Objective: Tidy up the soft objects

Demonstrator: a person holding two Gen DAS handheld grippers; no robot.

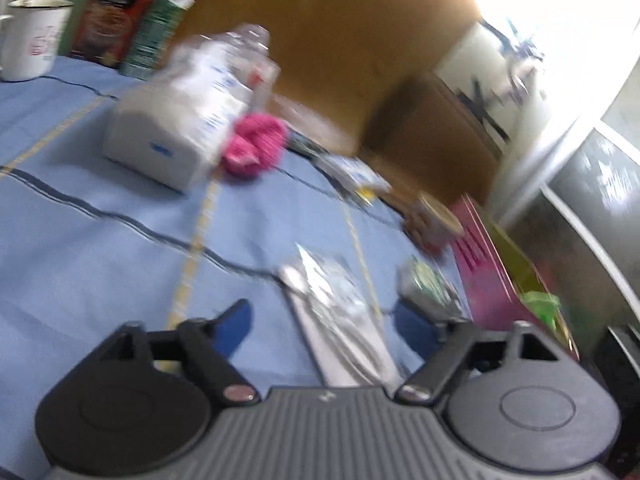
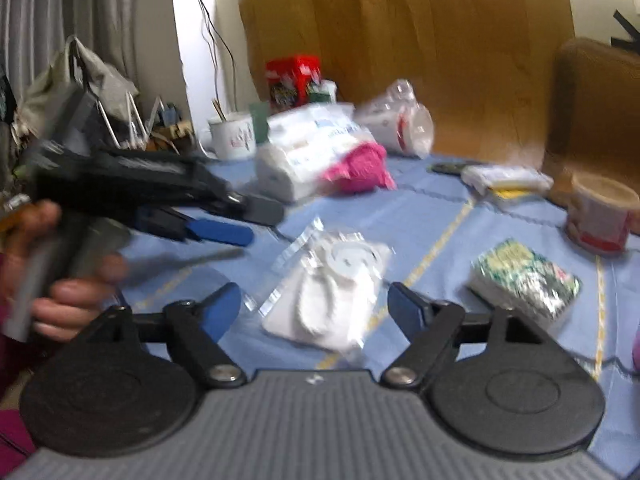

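A: How far along are you?

B: Barely begun. Left to right: your left gripper [image 2: 224, 216] and right gripper [image 2: 316, 308] both gape, empty. The clear white pouch [image 2: 332, 296] lies near; pink knit [image 2: 356, 168] far, green packet [image 2: 524, 280] right, all unsorted.

The right gripper [image 2: 314, 306] points down at a slant, blue-tipped jaws spread wide, nothing pressed between them. At its nine o'clock, a hand [image 2: 60, 280] grips the handle of the left gripper [image 1: 328, 320], whose jaws also stand wide apart.
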